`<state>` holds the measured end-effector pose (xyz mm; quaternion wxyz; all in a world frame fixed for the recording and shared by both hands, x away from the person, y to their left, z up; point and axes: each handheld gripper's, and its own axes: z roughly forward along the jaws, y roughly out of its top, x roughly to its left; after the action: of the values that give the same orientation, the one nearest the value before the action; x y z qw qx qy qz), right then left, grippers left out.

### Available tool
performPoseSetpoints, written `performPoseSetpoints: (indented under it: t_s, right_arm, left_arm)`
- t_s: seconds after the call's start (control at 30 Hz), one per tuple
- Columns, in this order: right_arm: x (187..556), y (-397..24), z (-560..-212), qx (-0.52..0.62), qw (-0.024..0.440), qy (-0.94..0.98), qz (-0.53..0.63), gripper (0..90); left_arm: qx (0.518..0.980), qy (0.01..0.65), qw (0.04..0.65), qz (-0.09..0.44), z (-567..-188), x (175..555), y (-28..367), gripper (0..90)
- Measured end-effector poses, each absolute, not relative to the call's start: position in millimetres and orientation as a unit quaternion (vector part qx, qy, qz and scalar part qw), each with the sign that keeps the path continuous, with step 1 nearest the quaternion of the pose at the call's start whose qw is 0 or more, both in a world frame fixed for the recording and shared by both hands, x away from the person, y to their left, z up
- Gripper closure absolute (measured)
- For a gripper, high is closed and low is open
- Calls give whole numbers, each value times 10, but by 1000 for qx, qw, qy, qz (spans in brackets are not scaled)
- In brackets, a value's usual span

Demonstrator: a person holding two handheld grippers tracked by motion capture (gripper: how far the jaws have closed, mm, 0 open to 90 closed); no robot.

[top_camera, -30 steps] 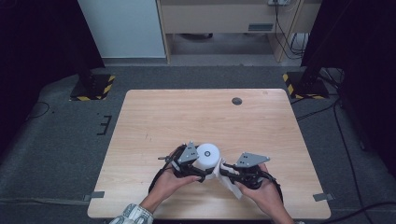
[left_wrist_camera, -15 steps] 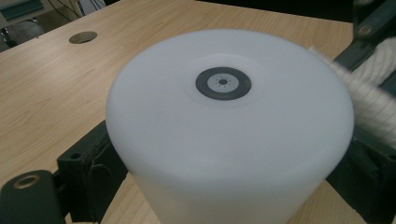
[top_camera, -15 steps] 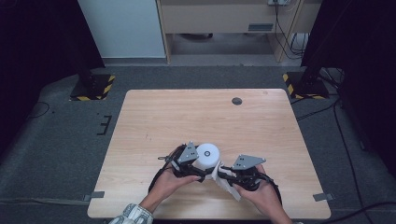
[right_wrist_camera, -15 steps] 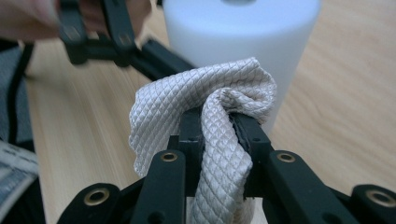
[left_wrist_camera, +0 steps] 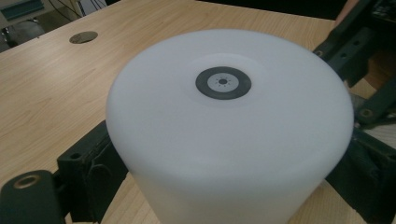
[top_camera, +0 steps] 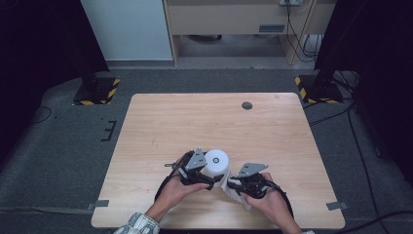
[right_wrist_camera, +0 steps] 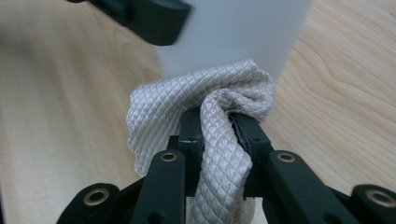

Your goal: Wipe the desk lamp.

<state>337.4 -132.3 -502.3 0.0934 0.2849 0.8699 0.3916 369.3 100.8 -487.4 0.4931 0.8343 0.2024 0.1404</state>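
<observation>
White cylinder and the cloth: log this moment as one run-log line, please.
left gripper: shut on white cylinder | right gripper: shut on quilted cloth | cloth against cylinder's side, low | cylinder upright on wooden table

black tongs (top_camera: pixel 229 184) (grey plates), plaid sleeve (top_camera: pixel 138 225)

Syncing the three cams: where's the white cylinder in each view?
High view: white cylinder at near-centre of the table, beside the left gripper.
Left gripper view: large, central, between the jaws.
Right gripper view: top centre, behind the cloth.
Shared landmark: the cylinder's dark top ring.
</observation>
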Motion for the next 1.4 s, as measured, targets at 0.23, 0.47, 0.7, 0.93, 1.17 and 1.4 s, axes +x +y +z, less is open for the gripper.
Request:
performPoseSetpoints:
  t_s: [0.23,0.47,0.7,0.93,1.17,1.4]
  right_arm:
    - [3456,-1363,-5059,309,98,862,389,753]
    - [3310,-1360,-4922,280,91,862,413,754]
    - [3271,-1433,-4702,268,109,831,475,754]
    - [3257,-1349,-4821,257,90,855,442,753]
    - [3276,-1386,-4826,261,91,854,441,749]
    - [3271,-1369,-4836,258,90,855,440,749]
  left_arm:
    - [836,199,492,139,-4871,3683,997,74]
    - [836,199,492,139,-4869,3684,999,74]
    - [836,200,492,138,-4870,3689,1004,74]
    - [834,202,494,138,-4872,3691,1009,72]
    - [812,213,528,126,-4731,3675,1076,47]
    - [793,215,558,118,-4494,3727,1142,64]
